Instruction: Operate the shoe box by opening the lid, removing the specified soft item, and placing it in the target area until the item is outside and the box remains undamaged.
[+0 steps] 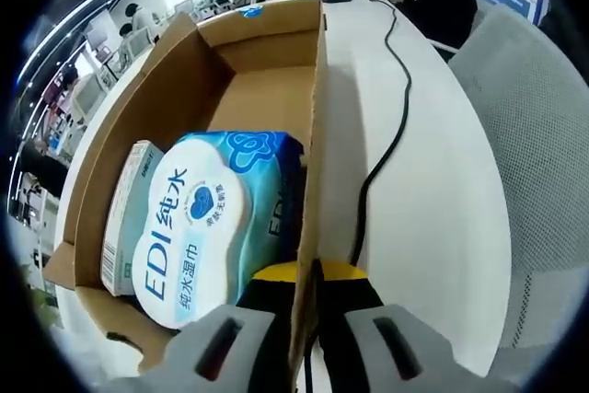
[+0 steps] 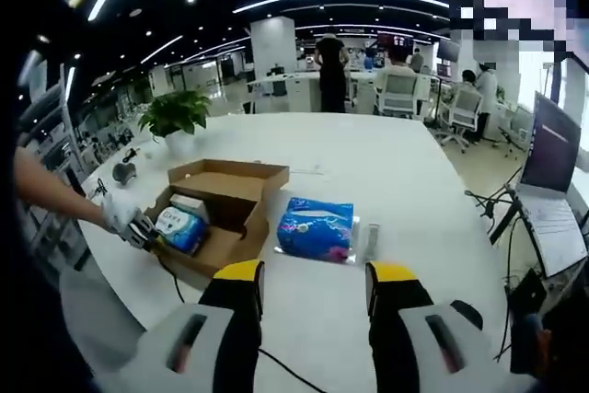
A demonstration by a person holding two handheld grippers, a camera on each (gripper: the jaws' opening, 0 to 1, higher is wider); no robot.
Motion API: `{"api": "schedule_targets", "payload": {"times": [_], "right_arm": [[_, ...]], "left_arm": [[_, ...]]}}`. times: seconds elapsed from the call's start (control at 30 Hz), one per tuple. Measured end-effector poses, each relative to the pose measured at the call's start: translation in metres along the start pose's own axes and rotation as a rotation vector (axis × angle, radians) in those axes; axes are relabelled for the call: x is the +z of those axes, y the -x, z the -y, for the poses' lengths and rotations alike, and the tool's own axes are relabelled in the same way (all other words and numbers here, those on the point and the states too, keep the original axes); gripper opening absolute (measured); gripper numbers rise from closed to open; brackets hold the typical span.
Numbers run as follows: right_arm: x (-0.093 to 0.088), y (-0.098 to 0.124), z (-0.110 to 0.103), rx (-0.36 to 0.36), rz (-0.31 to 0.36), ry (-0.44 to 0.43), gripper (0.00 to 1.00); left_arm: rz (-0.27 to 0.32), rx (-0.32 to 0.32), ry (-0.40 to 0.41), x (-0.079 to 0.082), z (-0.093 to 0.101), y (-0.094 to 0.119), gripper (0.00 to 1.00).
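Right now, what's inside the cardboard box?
Inside the cardboard box lie a blue wet-wipes pack and a small white carton beside it. Anything underneath them is hidden.

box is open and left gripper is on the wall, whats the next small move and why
Probably bring the right gripper, open and hanging over the table short of the box, forward to the wet wipes pack inside. The left gripper pinches the box wall, steadying it, and the pack lies exposed beside a small carton.
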State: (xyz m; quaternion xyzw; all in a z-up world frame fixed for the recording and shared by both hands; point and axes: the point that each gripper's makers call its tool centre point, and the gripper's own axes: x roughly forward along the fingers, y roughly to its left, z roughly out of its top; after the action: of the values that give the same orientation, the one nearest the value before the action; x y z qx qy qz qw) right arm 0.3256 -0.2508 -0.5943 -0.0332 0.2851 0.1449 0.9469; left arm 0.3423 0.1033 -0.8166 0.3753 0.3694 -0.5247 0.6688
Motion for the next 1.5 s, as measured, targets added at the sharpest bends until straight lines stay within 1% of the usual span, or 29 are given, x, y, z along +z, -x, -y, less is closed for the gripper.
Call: {"api": "schedule_targets", "payload": {"times": [0.07, 0.1, 0.13, 0.2, 0.27, 0.33, 0.43, 0.47, 0.57, 0.67, 0.73, 0.83, 0.87, 0.93, 0.97, 1.0, 1.07, 1.13, 1.17, 1.2, 1.23, 1.27, 1.3, 1.33, 1.37, 1.43, 1.47, 1.5], "right_arm": [[0.004, 0.002, -0.004, 0.021, 0.009, 0.012, 0.42], [0.007, 0.003, -0.007, 0.037, 0.003, 0.049, 0.42], [0.01, 0.004, -0.007, 0.035, 0.0, 0.07, 0.42], [0.021, 0.009, -0.008, 0.02, 0.017, 0.109, 0.42], [0.03, 0.014, -0.012, 0.01, 0.036, 0.143, 0.39], [0.034, 0.02, -0.019, 0.009, 0.046, 0.147, 0.36], [0.037, 0.025, -0.028, -0.002, 0.068, 0.143, 0.37], [0.036, 0.026, -0.034, 0.0, 0.07, 0.147, 0.37], [0.033, 0.024, -0.046, 0.003, 0.062, 0.18, 0.37], [0.032, 0.02, -0.06, 0.017, 0.058, 0.193, 0.37], [0.034, 0.019, -0.072, 0.041, 0.071, 0.171, 0.37], [0.035, 0.016, -0.088, 0.072, 0.075, 0.178, 0.37], [0.036, 0.014, -0.095, 0.088, 0.075, 0.204, 0.37], [0.039, 0.01, -0.101, 0.104, 0.073, 0.234, 0.37], [0.042, 0.009, -0.108, 0.117, 0.083, 0.249, 0.38], [0.043, 0.008, -0.109, 0.121, 0.086, 0.251, 0.38], [0.048, 0.004, -0.12, 0.149, 0.093, 0.274, 0.39], [0.049, -0.002, -0.125, 0.155, 0.089, 0.288, 0.41], [0.048, -0.004, -0.13, 0.178, 0.08, 0.311, 0.41], [0.048, -0.008, -0.133, 0.198, 0.085, 0.348, 0.41], [0.047, -0.012, -0.135, 0.2, 0.083, 0.352, 0.41], [0.044, -0.016, -0.137, 0.22, 0.066, 0.363, 0.41], [0.043, -0.023, -0.138, 0.234, 0.056, 0.372, 0.41], [0.044, -0.028, -0.139, 0.243, 0.06, 0.371, 0.4], [0.045, -0.034, -0.146, 0.281, 0.064, 0.371, 0.39], [0.047, -0.042, -0.154, 0.329, 0.065, 0.373, 0.36], [0.047, -0.048, -0.159, 0.36, 0.051, 0.413, 0.36], [0.046, -0.053, -0.162, 0.382, 0.031, 0.464, 0.36]], "left_arm": [[-0.003, 0.003, 0.005, 0.0, 0.0, 0.0, 0.04], [-0.007, 0.005, 0.011, 0.0, 0.0, 0.0, 0.04], [-0.007, 0.005, 0.012, 0.0, 0.0, 0.0, 0.04], [-0.006, 0.005, 0.007, 0.0, 0.0, 0.0, 0.04], [-0.003, 0.004, 0.006, 0.0, -0.001, -0.001, 0.04], [-0.003, 0.004, 0.011, 0.0, -0.001, 0.0, 0.04], [0.0, 0.0, 0.011, 0.0, -0.002, 0.0, 0.04], [0.002, 0.0, 0.004, 0.001, -0.002, 0.0, 0.04], [0.002, 0.004, -0.001, 0.001, -0.002, 0.001, 0.04], [0.001, 0.001, 0.0, 0.0, -0.003, 0.0, 0.04], [0.002, 0.003, -0.001, 0.0, -0.003, 0.0, 0.04], [0.005, 0.006, -0.002, 0.001, -0.003, 0.0, 0.04], [0.006, 0.005, -0.003, 0.001, -0.003, 0.0, 0.04], [0.009, 0.001, -0.009, 0.001, -0.003, 0.0, 0.04], [0.01, 0.0, -0.013, 0.001, -0.003, 0.0, 0.04], [0.009, -0.001, -0.013, 0.001, -0.003, 0.0, 0.04], [0.01, 0.002, -0.014, 0.001, -0.003, 0.0, 0.04], [0.011, 0.001, -0.016, 0.001, -0.003, -0.001, 0.04], [0.012, 0.0, -0.018, 0.001, -0.003, -0.001, 0.04], [0.016, 0.0, -0.029, 0.001, -0.003, 0.0, 0.04], [0.014, 0.002, -0.024, 0.001, -0.002, 0.0, 0.04], [0.011, 0.003, -0.012, 0.001, -0.002, 0.0, 0.04], [0.014, 0.003, -0.022, 0.002, -0.002, 0.0, 0.04], [0.016, 0.002, -0.033, 0.001, -0.002, 0.0, 0.04], [0.013, -0.002, -0.023, 0.001, -0.002, 0.0, 0.04], [0.011, -0.004, -0.018, 0.001, -0.002, 0.0, 0.04], [0.009, 0.0, -0.001, 0.001, -0.002, 0.0, 0.04], [0.01, -0.001, -0.006, 0.001, -0.001, 0.0, 0.04]]}}
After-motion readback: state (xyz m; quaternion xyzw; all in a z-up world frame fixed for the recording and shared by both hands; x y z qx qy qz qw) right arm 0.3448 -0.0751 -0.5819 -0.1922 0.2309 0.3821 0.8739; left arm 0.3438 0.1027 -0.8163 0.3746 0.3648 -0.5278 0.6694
